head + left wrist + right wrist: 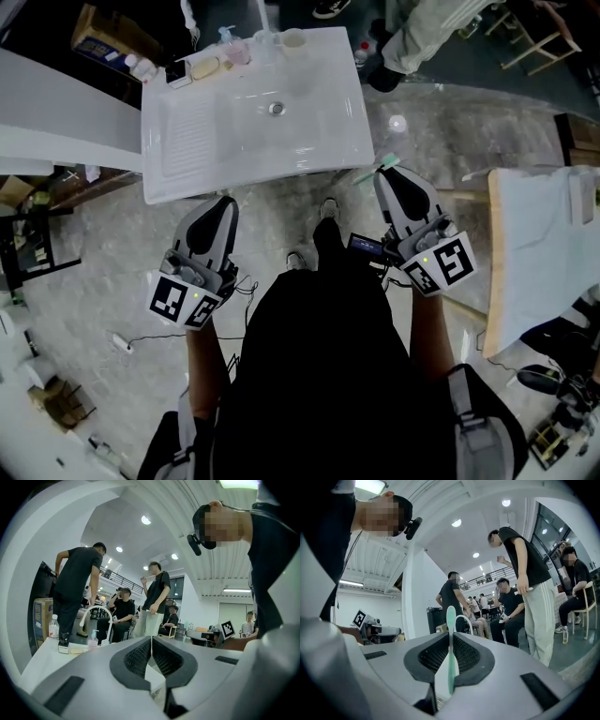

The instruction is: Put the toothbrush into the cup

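A mint-green toothbrush (388, 160) is clamped in my right gripper (382, 174), just short of the front right corner of the white sink unit (197, 141). In the right gripper view the toothbrush (451, 620) stands up between the shut jaws of the right gripper (451, 641). A white cup (293, 39) stands at the sink's far edge beside the faucet (262, 23). My left gripper (225, 201) hovers near the sink's front edge. In the left gripper view, the left gripper (151, 641) is shut with nothing in it.
A soap dispenser (228, 37), a pink cup (239, 52) and a soap dish (205, 67) line the sink's back edge. A wooden table with white cloth (525, 253) stands at the right. Several people (152, 597) stand and sit beyond the sink.
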Action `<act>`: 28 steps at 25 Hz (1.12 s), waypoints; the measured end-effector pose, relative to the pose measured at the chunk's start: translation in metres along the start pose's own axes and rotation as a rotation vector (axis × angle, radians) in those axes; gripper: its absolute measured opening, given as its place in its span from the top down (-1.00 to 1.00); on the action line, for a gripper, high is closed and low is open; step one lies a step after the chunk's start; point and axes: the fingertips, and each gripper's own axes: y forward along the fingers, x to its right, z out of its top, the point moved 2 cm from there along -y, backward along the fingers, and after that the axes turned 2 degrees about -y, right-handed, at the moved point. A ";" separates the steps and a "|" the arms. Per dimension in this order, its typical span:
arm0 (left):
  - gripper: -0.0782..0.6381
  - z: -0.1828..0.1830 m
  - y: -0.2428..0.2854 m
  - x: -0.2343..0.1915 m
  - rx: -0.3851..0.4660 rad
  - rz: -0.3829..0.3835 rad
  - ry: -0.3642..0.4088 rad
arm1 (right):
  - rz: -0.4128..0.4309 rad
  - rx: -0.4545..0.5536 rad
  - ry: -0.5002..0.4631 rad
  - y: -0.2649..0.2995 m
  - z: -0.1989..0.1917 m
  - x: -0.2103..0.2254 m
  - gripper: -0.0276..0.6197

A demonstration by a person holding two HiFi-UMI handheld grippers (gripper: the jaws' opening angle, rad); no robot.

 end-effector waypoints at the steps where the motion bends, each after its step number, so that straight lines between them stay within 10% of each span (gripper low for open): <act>1: 0.75 0.003 0.011 0.000 -0.003 0.003 0.002 | 0.004 0.002 0.003 0.004 0.003 0.010 0.80; 12: 0.75 0.016 0.103 0.010 0.010 0.061 0.004 | 0.112 -0.013 0.027 0.035 0.012 0.091 0.80; 28: 0.75 0.013 0.126 -0.039 -0.017 0.032 -0.030 | 0.106 -0.039 0.041 0.090 0.008 0.095 0.80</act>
